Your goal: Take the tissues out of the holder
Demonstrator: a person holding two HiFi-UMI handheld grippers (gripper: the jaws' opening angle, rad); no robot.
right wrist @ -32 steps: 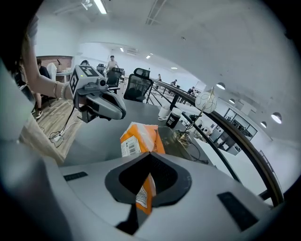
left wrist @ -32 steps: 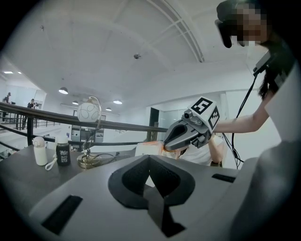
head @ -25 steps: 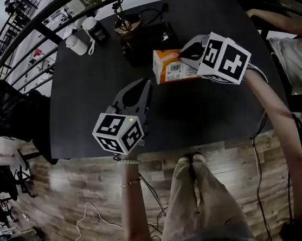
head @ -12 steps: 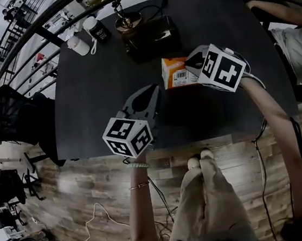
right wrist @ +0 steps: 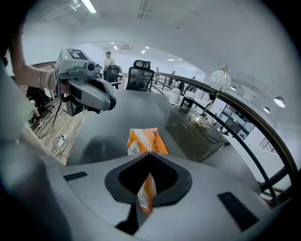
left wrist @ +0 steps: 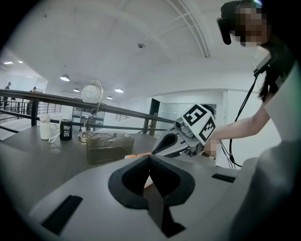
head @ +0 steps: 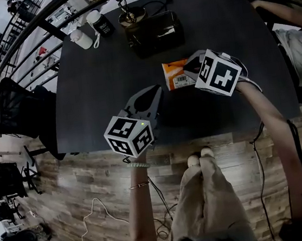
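The orange tissue pack [head: 174, 75] hangs just above the dark table [head: 99, 96], a short way in front of the clear box holder [head: 154, 33]. My right gripper [head: 187, 67] is shut on the pack's right end; in the right gripper view the pack [right wrist: 144, 139] sticks out between the jaws of the right gripper [right wrist: 146, 153], with the holder [right wrist: 195, 134] beyond it. My left gripper [head: 155, 90] hovers over the table's front left, shut with nothing held. In the left gripper view the left gripper [left wrist: 149, 156] points at the right gripper [left wrist: 188, 136].
At the table's far edge stand a white bottle [head: 81, 38], a black mug [head: 101, 24] and a gold lamp base [head: 131, 16] with a cable. A railing runs behind. A black chair [head: 7, 107] is at the left; another person's arm [head: 274, 9] rests at the right.
The right gripper has carried the tissue pack away from the holder, toward the table's front. The left gripper has stayed about where it was.
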